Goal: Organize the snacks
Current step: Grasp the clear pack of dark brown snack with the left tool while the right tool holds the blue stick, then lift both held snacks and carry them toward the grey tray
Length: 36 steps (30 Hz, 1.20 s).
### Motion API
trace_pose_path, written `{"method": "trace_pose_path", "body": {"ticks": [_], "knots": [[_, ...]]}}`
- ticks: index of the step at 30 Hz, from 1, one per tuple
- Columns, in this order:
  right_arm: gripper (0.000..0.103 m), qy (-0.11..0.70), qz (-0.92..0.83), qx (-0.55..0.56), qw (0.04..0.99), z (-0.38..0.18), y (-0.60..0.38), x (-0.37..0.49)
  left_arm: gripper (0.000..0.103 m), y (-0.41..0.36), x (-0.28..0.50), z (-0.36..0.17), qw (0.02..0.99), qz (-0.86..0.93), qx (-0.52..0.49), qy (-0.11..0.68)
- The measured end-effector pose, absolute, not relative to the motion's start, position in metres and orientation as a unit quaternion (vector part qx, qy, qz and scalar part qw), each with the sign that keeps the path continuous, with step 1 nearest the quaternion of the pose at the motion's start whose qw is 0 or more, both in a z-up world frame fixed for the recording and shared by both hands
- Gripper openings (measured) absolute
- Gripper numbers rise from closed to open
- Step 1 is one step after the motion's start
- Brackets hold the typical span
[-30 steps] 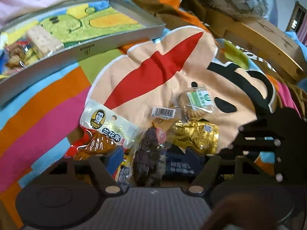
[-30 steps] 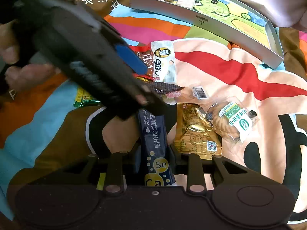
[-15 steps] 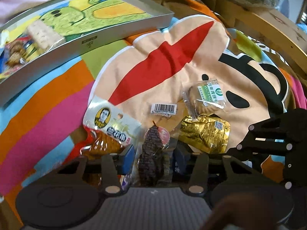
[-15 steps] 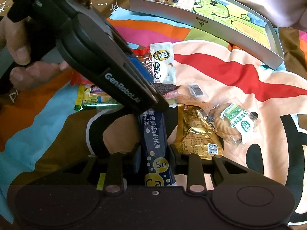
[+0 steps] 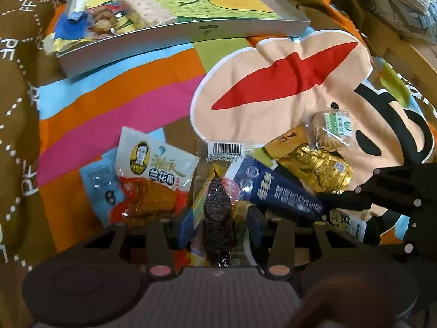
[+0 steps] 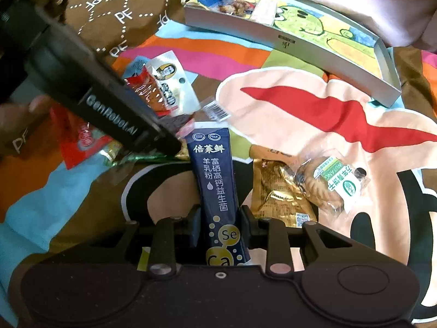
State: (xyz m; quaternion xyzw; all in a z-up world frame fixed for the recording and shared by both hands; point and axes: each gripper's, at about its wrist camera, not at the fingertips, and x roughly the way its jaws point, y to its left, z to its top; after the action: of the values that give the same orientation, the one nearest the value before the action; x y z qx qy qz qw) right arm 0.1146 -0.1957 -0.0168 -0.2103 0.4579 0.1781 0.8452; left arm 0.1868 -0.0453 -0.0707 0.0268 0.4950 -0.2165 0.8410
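My left gripper (image 5: 220, 222) is shut on a clear packet with a dark brown snack (image 5: 218, 210) and a barcode at its top, held just above the pile. Its black body (image 6: 109, 109) crosses the right wrist view. My right gripper (image 6: 218, 227) is shut on a navy stick packet (image 6: 215, 191), which also shows in the left wrist view as the navy stick (image 5: 278, 194) with the right gripper (image 5: 382, 199) behind it. The grey tray (image 5: 191, 32) lies at the back, with a pale bar (image 5: 144, 8) and several snacks at its left end.
Loose on the colourful cloth lie a white-and-red portrait packet (image 5: 153, 175), a gold packet (image 6: 275, 191), a green-labelled biscuit (image 6: 327, 183), a light blue packet (image 5: 98, 183) and a red packet (image 6: 79, 139). A hand (image 6: 16, 114) holds the left gripper. Wooden furniture (image 5: 426, 54) stands far right.
The left fingers have drawn in onto the dark snack packet, and that gripper has swung left and back with it, uncovering the navy stick's top. The right gripper has kept its hold.
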Motion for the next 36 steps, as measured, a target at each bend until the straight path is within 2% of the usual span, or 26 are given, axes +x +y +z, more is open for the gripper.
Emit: {"method": "trace_pose_path", "body": {"ticks": [20, 27, 36], "knots": [[0.036, 0.44, 0.161, -0.188, 0.863, -0.024, -0.193, 0.125, 0.047, -0.05, 0.176, -0.073, 0.85, -0.195, 0.056, 0.487], [0.031, 0.435, 0.163, -0.196, 0.863, -0.023, -0.191, 0.122, 0.046, -0.048, 0.174, -0.069, 0.853, -0.185, 0.043, 0.486], [0.029, 0.398, 0.151, -0.263, 0.866, -0.023, -0.179, 0.11, 0.046, -0.047, 0.161, -0.053, 0.871, -0.172, 0.042, 0.459]]}}
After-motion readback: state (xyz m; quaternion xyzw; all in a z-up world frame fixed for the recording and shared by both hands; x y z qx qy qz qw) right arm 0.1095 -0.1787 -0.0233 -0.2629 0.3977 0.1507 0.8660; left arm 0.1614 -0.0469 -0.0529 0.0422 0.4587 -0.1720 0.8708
